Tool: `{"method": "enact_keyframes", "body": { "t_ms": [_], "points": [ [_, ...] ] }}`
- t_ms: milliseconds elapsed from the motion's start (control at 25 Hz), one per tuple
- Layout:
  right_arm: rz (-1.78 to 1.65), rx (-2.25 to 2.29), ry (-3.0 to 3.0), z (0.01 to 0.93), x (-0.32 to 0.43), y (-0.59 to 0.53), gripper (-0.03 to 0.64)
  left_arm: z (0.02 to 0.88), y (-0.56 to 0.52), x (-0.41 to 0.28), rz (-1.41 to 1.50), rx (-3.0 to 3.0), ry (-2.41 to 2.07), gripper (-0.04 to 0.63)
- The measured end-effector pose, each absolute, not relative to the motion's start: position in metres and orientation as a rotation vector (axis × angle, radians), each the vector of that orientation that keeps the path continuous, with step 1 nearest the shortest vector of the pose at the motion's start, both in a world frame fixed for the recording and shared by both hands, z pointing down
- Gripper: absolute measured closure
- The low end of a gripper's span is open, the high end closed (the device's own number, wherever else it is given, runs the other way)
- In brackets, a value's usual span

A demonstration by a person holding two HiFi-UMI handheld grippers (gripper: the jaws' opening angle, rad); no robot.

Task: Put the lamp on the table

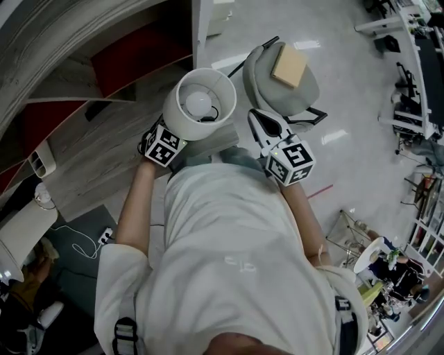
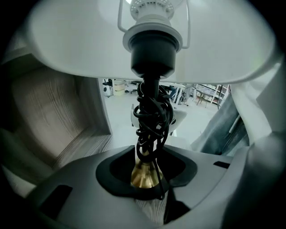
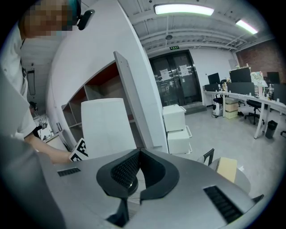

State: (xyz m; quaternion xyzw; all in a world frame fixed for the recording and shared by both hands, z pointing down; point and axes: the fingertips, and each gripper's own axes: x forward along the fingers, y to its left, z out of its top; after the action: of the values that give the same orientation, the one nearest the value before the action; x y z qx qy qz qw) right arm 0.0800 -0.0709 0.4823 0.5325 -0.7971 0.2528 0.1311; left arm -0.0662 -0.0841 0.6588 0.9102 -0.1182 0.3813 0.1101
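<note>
Head view: the lamp [image 1: 200,104] stands at the edge of the wood-grain table [image 1: 97,163], the left gripper [image 1: 177,139] under its shade, the right gripper [image 1: 267,128] near a grey chair [image 1: 281,93]; left gripper view: jaws apart round the brass stem [image 2: 144,172], not pinching, so placing looks nearly done; next, a straight withdrawal clear of the cord [image 2: 152,116]; right gripper view: jaws together, empty, open office beyond.

light: bright, ceiling strips [image 3: 183,9] | glare: floor [image 1: 335,136] | edges: fisheye, dark corners
</note>
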Motion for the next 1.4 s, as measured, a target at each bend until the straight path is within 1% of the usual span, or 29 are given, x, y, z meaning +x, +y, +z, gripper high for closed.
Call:
{"method": "enact_keyframes", "body": {
  "t_ms": [400,680,1160,1240,1280,1320,1400],
  "points": [
    [0.732,1.448,-2.361,0.485,0.061,-0.073,0.588,0.669,-0.073,-0.093,1.143,2.592,-0.452,0.433],
    [0.735,1.37,-2.397,0.487,0.047,-0.071,0.588,0.685,-0.058,-0.129,1.144,2.488,-0.571,0.434],
    [0.738,1.23,-2.467,0.49,0.02,-0.078,0.588,0.672,-0.049,-0.164,1.195,2.36,-0.76,0.439],
    [0.731,1.21,-2.481,0.487,0.016,-0.081,0.588,0.666,-0.049,-0.175,1.186,2.316,-0.818,0.467],
    [0.726,1.201,-2.489,0.486,0.015,-0.082,0.588,0.662,-0.05,-0.18,1.166,2.299,-0.854,0.493],
    [0.722,1.192,-2.497,0.484,0.013,-0.084,0.588,0.656,-0.052,-0.186,1.133,2.285,-0.9,0.536],
    [0.711,1.175,-2.513,0.48,0.01,-0.087,0.588,0.638,-0.059,-0.198,1.041,2.261,-1.007,0.569]
  ]
}}
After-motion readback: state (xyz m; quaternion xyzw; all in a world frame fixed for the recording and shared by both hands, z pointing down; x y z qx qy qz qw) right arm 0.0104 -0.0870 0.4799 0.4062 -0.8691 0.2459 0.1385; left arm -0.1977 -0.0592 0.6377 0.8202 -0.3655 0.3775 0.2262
